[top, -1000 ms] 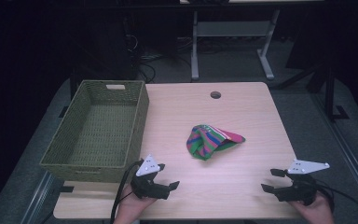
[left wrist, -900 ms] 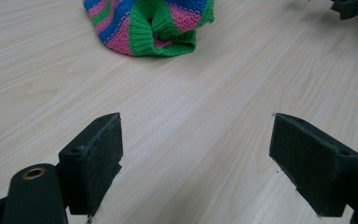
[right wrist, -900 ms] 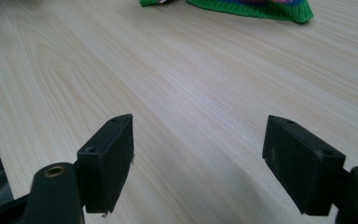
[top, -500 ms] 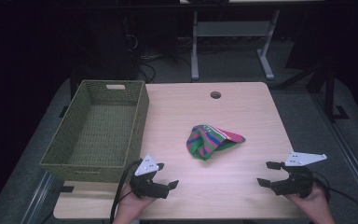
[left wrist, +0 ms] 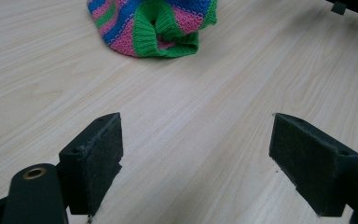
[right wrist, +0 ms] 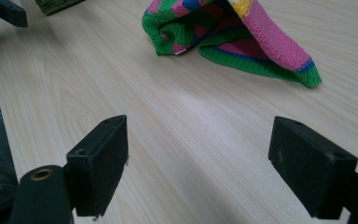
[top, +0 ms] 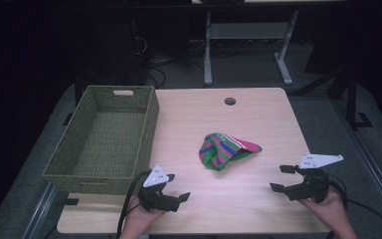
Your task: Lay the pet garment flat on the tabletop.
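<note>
A crumpled knitted garment (top: 226,149) striped in green, pink and blue lies near the middle of the light wooden table (top: 238,199). My left gripper (top: 176,188) rests near the front edge, below and left of the garment, jaws wide open with nothing between them. In the left gripper view the garment (left wrist: 154,25) sits ahead, beyond my left gripper (left wrist: 209,154). My right gripper (top: 282,178) stands open at the front right, pointing left toward the garment. The right gripper view has the garment (right wrist: 233,35) ahead of my right gripper (right wrist: 214,158).
A woven green basket (top: 107,137), with nothing inside, stands on the table's left side. A round cable hole (top: 230,101) is at the table's back. Metal desk legs (top: 209,47) and cables sit on the floor behind. Bare wood lies between both grippers.
The right gripper has slid left and slightly forward toward the garment. The left gripper has barely shifted. The garment and basket have not moved.
</note>
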A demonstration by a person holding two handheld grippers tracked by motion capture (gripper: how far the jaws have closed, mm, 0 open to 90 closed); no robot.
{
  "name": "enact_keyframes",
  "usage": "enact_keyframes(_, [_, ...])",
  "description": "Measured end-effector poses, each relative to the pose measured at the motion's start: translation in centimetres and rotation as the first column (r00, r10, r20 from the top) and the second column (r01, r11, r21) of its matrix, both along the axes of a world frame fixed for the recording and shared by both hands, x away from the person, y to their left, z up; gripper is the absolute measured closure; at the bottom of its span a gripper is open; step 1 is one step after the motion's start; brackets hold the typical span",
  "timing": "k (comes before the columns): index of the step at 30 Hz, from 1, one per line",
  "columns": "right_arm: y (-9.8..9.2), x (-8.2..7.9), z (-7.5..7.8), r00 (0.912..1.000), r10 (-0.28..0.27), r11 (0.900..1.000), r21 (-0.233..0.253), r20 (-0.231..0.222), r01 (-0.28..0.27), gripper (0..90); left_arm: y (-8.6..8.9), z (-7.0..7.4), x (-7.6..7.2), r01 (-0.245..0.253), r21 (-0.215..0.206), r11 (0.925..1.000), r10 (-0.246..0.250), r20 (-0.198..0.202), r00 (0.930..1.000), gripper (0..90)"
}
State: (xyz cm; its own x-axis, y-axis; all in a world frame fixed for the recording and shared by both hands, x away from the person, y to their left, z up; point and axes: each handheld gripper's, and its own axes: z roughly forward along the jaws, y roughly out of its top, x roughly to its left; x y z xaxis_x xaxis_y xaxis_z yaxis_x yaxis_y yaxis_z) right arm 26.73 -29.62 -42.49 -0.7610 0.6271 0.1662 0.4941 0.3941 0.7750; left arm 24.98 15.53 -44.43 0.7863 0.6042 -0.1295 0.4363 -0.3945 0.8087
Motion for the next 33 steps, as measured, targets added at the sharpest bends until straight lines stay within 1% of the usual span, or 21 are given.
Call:
enact_keyframes(2, [0.1,0.2,0.1,1.0000,0.006,1.000,0.004,0.006,-0.006,19.1,0.0,0.0,0.0,0.000,0.000,1.0000,0.000,-0.002,1.0000,17.0])
enact_keyframes(3, [0.3,0.3,0.2,0.9999,0.013,1.000,0.008,0.003,-0.013,19.0,0.0,0.0,0.0,0.000,0.000,1.0000,0.000,-0.002,1.0000,17.0])
enact_keyframes(5, [0.6,0.7,0.5,0.9998,0.016,1.000,-0.001,0.008,-0.016,19.0,-0.1,0.1,0.0,0.005,-0.004,1.0000,-0.005,-0.002,1.0000,17.0])
enact_keyframes(6, [0.8,1.1,0.8,0.9996,0.028,1.000,-0.009,0.005,-0.028,18.8,-0.1,0.1,-0.1,0.008,-0.003,1.0000,-0.008,0.000,1.0000,17.0])
enact_keyframes(12, [1.4,1.8,1.7,0.9989,0.046,0.999,-0.019,0.000,-0.046,18.8,-0.1,0.1,0.0,0.009,-0.006,0.9999,-0.009,-0.001,1.0000,17.0])
enact_keyframes(15, [1.9,2.6,2.2,0.9984,0.054,0.998,-0.031,-0.016,-0.055,18.9,-0.1,0.0,0.0,0.011,-0.007,0.9999,-0.011,-0.007,0.9999,17.0])
enact_keyframes(16, [2.1,2.7,2.3,0.9982,0.058,0.998,-0.035,-0.017,-0.059,18.9,-0.1,0.1,-0.1,0.016,-0.003,0.9999,-0.016,-0.002,0.9999,17.0])
enact_keyframes(20, [2.6,3.2,2.7,0.9974,0.067,0.997,-0.034,-0.026,-0.068,18.9,0.0,0.2,-0.1,0.013,-0.010,0.9999,-0.013,0.002,0.9999,17.0])
enact_keyframes(22, [2.8,3.5,3.0,0.9969,0.075,0.997,-0.025,-0.023,-0.076,18.9,0.0,0.1,-0.1,0.011,-0.013,0.9999,-0.011,0.000,0.9999,17.0])
enact_keyframes(25, [3.2,4.0,3.5,0.9961,0.085,0.996,-0.026,-0.023,-0.086,19.0,0.1,0.2,-0.1,0.011,-0.011,0.9999,-0.011,0.003,0.9999,17.4])
enact_keyframes(28, [3.7,4.5,3.9,0.9949,0.098,0.994,-0.041,-0.021,-0.099,18.9,0.1,0.2,-0.1,0.012,-0.008,0.9999,-0.012,0.008,0.9999,17.4])
enact_keyframes(31, [3.9,4.9,4.4,0.9938,0.109,0.993,-0.043,-0.023,-0.110,18.9,0.2,0.2,0.0,0.006,-0.015,0.9999,-0.006,0.004,1.0000,17.4])
enact_keyframes(33, [4.2,5.2,4.6,0.9938,0.109,0.993,-0.049,-0.023,-0.110,18.9,0.2,0.1,0.0,0.010,-0.006,0.9999,-0.010,0.006,0.9999,17.4])
